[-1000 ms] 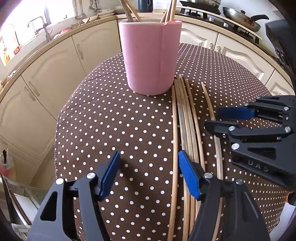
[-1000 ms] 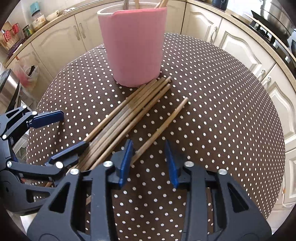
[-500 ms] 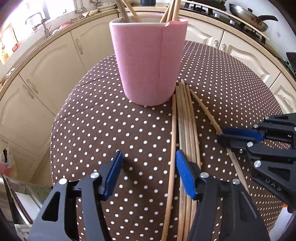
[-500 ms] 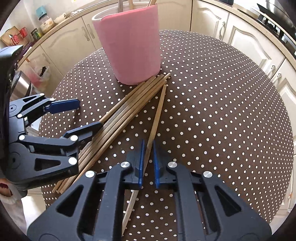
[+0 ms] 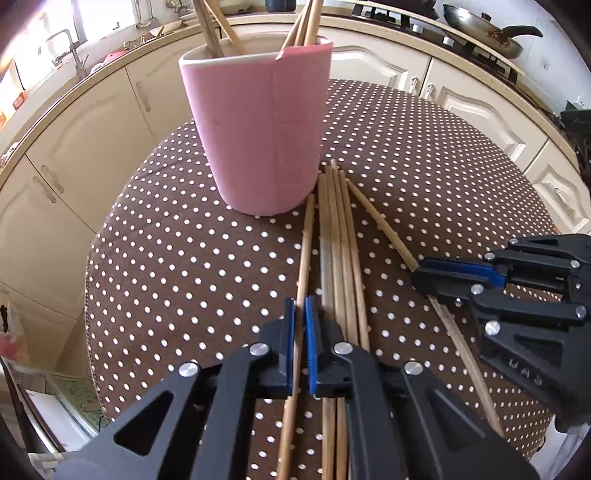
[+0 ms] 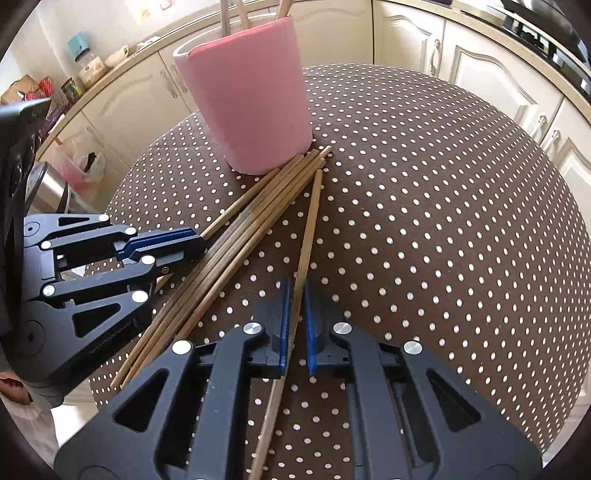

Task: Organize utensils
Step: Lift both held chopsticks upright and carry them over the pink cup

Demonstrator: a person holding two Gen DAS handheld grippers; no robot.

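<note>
A pink cup [image 5: 258, 133] [image 6: 247, 99] holding several chopsticks stands on the brown polka-dot table [image 5: 184, 266]. Several loose wooden chopsticks [image 5: 341, 240] [image 6: 251, 229] lie side by side just in front of it. My left gripper [image 5: 300, 314] is shut on the leftmost chopstick [image 5: 306, 243] of the row, low on the table. My right gripper [image 6: 295, 299] is shut on a single chopstick [image 6: 310, 225] that lies angled away from the bundle; it also shows in the left wrist view [image 5: 424, 273]. The left gripper shows in the right wrist view [image 6: 192, 247].
The table [image 6: 443, 221] is round, with its edge dropping off on all sides. Cream kitchen cabinets [image 5: 92, 129] ring it. A stove with a pan [image 5: 487, 29] is at the back right. A plastic bag [image 6: 77, 166] hangs at the left.
My left gripper has closed from wide open onto the leftmost chopstick. My right gripper closed on the single chopstick, which swung away from the bundle. Both moved nearer the cup.
</note>
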